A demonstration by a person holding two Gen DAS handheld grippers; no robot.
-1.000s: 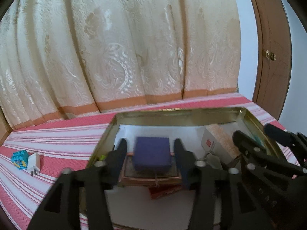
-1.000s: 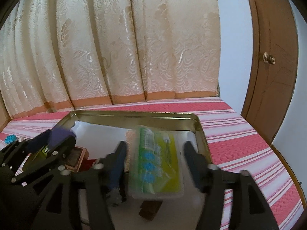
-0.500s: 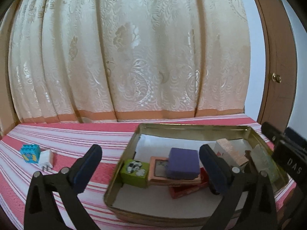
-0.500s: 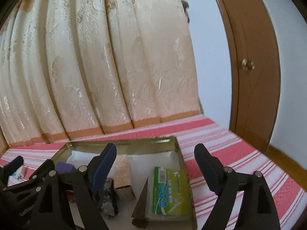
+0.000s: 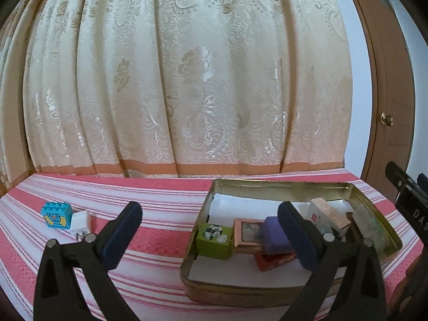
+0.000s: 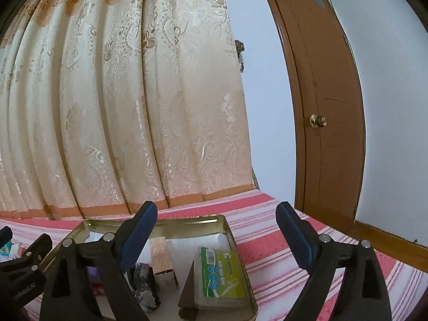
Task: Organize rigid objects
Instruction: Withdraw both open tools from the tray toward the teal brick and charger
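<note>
Left gripper jaws spread wide, nothing between them, hanging over the striped bed cover. Right gripper jaws opening, likewise empty, poised above the right end of the metal tin. Inside the tin: green picture cube at the left wall, purple block stacked on a framed box, red box underneath, patterned carton and green-labelled packet toward the right end. Still outside, near the bed's left edge: blue toy brick touching a white plug adapter. Both well left of the tin, up and left of the left jaws, adapter's prongs toward the camera. Left hand clearly nearer; likely next pick, a swing leftward across the bed.
</note>
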